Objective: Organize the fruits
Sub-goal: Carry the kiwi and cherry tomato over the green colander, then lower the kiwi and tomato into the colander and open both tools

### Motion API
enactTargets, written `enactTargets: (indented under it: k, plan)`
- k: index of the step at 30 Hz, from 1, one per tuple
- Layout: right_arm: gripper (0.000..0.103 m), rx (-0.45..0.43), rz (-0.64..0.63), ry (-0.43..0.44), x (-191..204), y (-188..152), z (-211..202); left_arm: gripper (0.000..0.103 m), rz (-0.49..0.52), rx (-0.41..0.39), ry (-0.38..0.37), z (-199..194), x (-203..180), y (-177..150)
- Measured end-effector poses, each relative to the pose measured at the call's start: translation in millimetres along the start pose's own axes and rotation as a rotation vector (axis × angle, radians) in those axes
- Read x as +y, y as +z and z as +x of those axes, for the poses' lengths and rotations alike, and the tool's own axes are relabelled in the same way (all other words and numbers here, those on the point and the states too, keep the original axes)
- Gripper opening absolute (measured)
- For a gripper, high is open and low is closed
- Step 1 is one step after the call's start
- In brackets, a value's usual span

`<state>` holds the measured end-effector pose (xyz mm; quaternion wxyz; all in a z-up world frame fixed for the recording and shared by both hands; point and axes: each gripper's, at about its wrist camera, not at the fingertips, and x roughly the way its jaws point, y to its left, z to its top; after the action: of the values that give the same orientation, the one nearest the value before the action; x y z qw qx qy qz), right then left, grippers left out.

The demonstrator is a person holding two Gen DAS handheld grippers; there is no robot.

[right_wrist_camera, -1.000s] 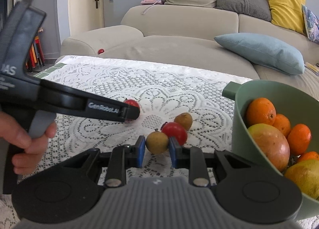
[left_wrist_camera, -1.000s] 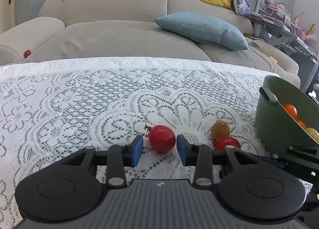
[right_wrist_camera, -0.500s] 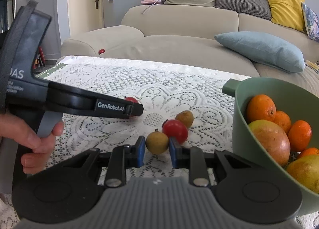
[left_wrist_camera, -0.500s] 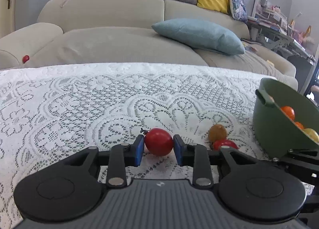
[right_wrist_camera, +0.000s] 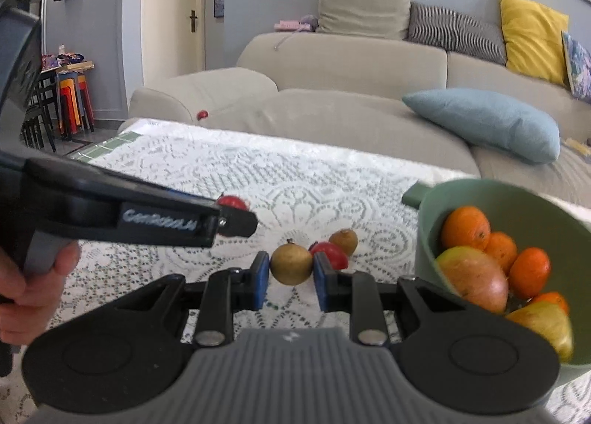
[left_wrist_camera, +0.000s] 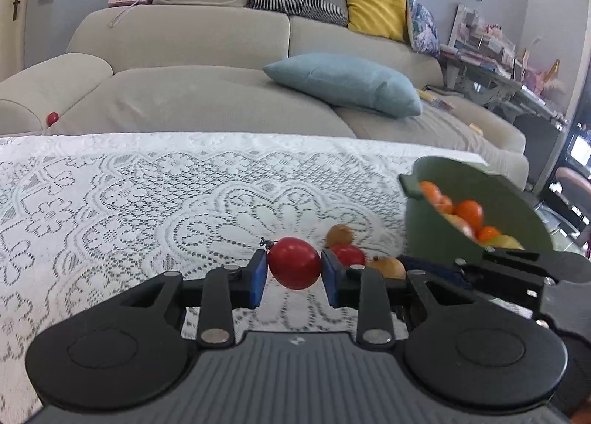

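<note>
The left gripper is clamped on a red fruit, its blue pads pressed against both sides of it. The fruit sits right between the fingertips, its small dark stem pointing up and to the left, and appears raised off the lace-covered surface, though whether it has fully cleared the cloth cannot be told. The right wrist view shows the same gripper from the side, the red fruit peeking out above its black fingertip.

The right gripper is closed on a brown round fruit, held squarely between its blue pads, stem up. Just behind it on the surface lie a second red fruit and a smaller brown fruit, touching or nearly touching each other. In the left wrist view these two lie just to the right of the left gripper, with the held brown fruit beside them.

A green bowl stands on the surface to the right of both grippers, near the right gripper. It holds several oranges, a large reddish-yellow fruit and a yellowish one at the front.

A person's hand grips the left gripper's handle.
</note>
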<state>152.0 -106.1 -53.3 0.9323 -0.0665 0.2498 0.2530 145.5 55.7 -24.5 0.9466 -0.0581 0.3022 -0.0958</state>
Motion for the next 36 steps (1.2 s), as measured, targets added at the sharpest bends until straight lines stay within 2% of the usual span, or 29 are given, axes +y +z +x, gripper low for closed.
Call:
enactTargets:
  k: [8,14,21,26,36]
  plan:
    - [0.022,-0.064,0.006,-0.021,-13.4,12.4,-30.8,0.035,-0.017,-0.025,-0.014,-26.3,-12.3,3.8]
    - [0.022,-0.106,0.017,-0.05,-28.0,21.6,-55.1,0.035,0.016,-0.039,-0.039,-34.4,-32.7,12.8]
    - [0.022,-0.142,-0.015,-0.155,-50.6,32.1,-75.6,0.035,0.088,-0.046,-0.073,-29.5,-67.0,25.7]
    - [0.022,-0.128,-0.005,-0.209,-73.9,35.0,-79.1,0.035,0.147,-0.039,-0.1,-18.2,-94.5,34.4]
    - [0.022,-0.036,0.031,-0.274,-127.7,40.6,-67.8,0.035,0.206,-0.003,-0.155,17.1,-131.6,56.6]
